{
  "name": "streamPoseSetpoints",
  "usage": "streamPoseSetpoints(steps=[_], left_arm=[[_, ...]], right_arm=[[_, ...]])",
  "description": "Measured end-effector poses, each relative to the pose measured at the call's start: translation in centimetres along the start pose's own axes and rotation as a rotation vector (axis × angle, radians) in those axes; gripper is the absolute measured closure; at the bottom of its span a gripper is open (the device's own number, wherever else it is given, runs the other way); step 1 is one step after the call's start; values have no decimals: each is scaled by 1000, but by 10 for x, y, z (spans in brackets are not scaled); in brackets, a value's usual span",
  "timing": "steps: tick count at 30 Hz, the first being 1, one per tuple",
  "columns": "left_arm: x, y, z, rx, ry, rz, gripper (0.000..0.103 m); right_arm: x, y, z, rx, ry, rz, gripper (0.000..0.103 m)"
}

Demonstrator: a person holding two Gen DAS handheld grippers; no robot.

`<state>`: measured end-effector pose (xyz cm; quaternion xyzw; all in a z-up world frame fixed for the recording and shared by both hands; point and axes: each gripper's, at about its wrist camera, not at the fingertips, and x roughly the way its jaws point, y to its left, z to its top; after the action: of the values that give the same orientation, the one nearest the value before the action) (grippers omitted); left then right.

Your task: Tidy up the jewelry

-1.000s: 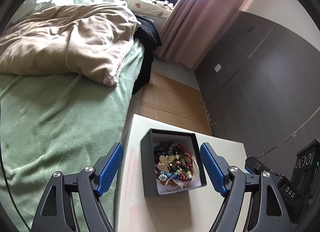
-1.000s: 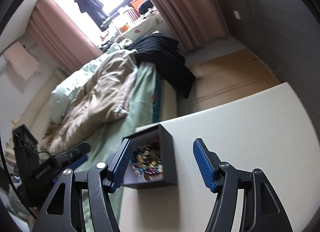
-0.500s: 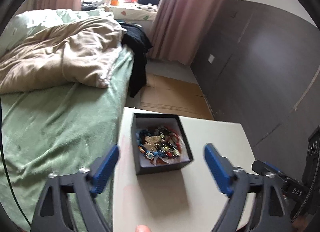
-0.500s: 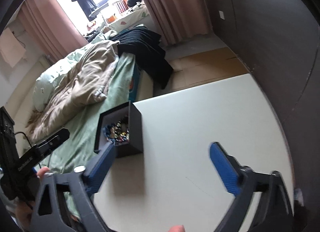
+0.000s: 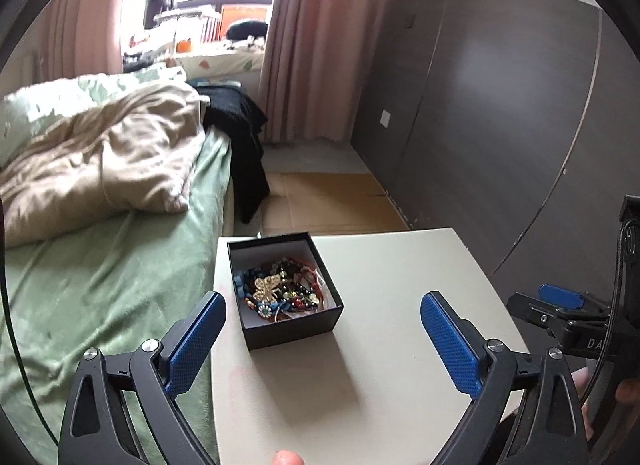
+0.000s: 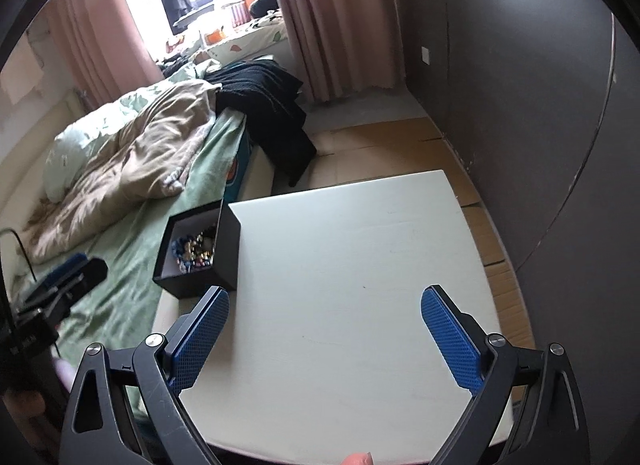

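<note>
A black open box (image 5: 285, 293) with a white lining stands near the left edge of a white table (image 5: 392, 365). It holds a tangle of jewelry (image 5: 280, 287), with a gold butterfly piece on top. My left gripper (image 5: 320, 339) is open and empty, pulled back above the table in front of the box. In the right wrist view the box (image 6: 200, 251) sits at the table's (image 6: 352, 289) left edge. My right gripper (image 6: 324, 337) is open and empty over the bare tabletop, to the right of the box.
A bed with a green sheet (image 5: 96, 285) and a beige duvet (image 5: 100, 161) lies left of the table. Black clothing (image 5: 244, 145) hangs off the bed. A dark wall (image 5: 500, 125) runs along the right. Cardboard (image 5: 328, 205) covers the floor beyond the table.
Both grippers have pulled back and risen away from the box, so it looks smaller and farther off. Both stay open. The box has not moved.
</note>
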<state>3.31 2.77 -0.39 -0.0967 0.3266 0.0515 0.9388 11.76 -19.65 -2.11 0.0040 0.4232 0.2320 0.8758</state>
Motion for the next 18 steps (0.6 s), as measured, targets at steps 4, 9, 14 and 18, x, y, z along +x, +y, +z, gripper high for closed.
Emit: streamPoseSetpoints(steps=[4,9,14,18], left_arm=[[-7,-8,-2,37,-27,2,5],[-11,-10,-4,40,-60,14,5],[-8,-6,-3,15,-56,7,5],[-9,-7,-3,15,-58,9,5]], right_arm=[[-7,-3,-3,-15,-8,30,6],[-9,-9,-4,-7,-12,21,6],[-11,-10,-3,-4,-17,22,6],[-13,-8,-3,-12,-20,16,6]])
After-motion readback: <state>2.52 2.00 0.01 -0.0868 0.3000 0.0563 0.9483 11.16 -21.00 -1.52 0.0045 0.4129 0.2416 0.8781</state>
